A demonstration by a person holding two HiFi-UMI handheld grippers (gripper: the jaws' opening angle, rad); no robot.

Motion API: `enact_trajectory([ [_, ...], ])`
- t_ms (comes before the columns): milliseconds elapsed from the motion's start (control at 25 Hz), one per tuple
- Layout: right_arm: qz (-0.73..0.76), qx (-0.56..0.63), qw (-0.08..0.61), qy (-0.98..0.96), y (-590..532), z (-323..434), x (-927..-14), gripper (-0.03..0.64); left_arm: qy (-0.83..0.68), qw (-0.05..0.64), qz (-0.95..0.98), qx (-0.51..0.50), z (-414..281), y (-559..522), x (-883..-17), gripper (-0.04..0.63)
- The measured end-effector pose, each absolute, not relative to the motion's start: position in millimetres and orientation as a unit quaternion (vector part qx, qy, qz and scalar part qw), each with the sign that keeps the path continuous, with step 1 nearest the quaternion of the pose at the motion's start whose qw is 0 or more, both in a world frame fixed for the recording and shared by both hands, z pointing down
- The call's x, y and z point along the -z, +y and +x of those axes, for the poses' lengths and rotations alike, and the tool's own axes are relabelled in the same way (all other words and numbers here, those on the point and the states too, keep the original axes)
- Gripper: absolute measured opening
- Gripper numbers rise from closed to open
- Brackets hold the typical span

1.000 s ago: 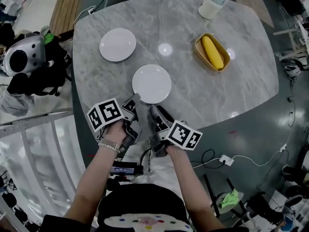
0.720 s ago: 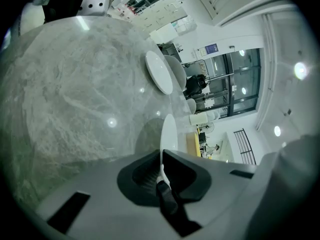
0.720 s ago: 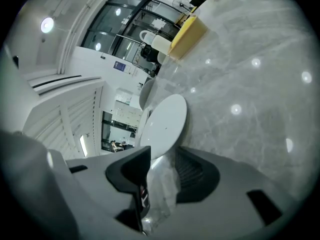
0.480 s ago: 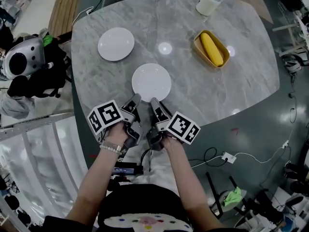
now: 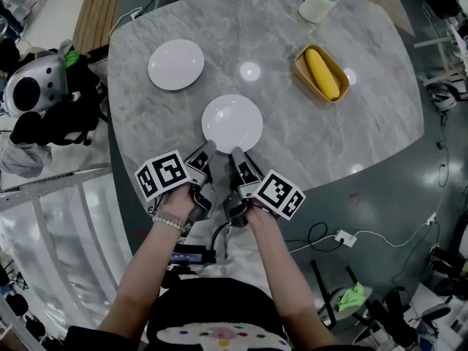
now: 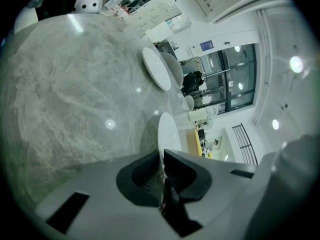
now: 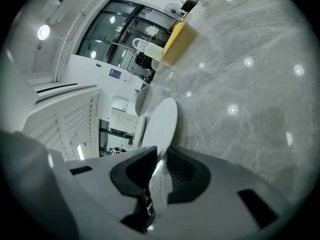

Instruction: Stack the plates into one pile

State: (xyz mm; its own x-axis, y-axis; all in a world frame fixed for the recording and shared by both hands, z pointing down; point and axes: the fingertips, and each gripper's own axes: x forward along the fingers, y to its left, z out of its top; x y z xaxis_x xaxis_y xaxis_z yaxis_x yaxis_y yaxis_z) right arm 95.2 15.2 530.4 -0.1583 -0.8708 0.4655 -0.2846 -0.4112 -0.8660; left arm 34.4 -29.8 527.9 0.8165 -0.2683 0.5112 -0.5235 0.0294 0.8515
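Barely started: no pile yet. Nearest, both grippers are at the near rim of the near plate point(image 5: 232, 121). The left gripper point(image 5: 203, 151) is clamped on that rim. The right gripper point(image 5: 238, 154) has just been closing its jaws with the rim between them, and the pads look to be on it now. The near plate looks flat on the table point(image 5: 365, 130), close to the person's edge, not lifted as far as I can tell. Further off, up-left, the far plate point(image 5: 176, 64) sits alone, well apart. Left to do, I judge: lift the near plate, carry it over, set it on the far plate. The tray point(image 5: 301, 63) and cup point(image 5: 322, 0) beyond play no part.
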Motion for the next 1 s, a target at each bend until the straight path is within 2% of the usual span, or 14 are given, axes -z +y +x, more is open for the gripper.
enact_trajectory([
  [1000, -0.583, 0.565, 0.191, 0.551, -22, 102, -498, 0.061, -0.301, 0.652, 0.695, -0.046, 37, -60, -500, 0.038],
])
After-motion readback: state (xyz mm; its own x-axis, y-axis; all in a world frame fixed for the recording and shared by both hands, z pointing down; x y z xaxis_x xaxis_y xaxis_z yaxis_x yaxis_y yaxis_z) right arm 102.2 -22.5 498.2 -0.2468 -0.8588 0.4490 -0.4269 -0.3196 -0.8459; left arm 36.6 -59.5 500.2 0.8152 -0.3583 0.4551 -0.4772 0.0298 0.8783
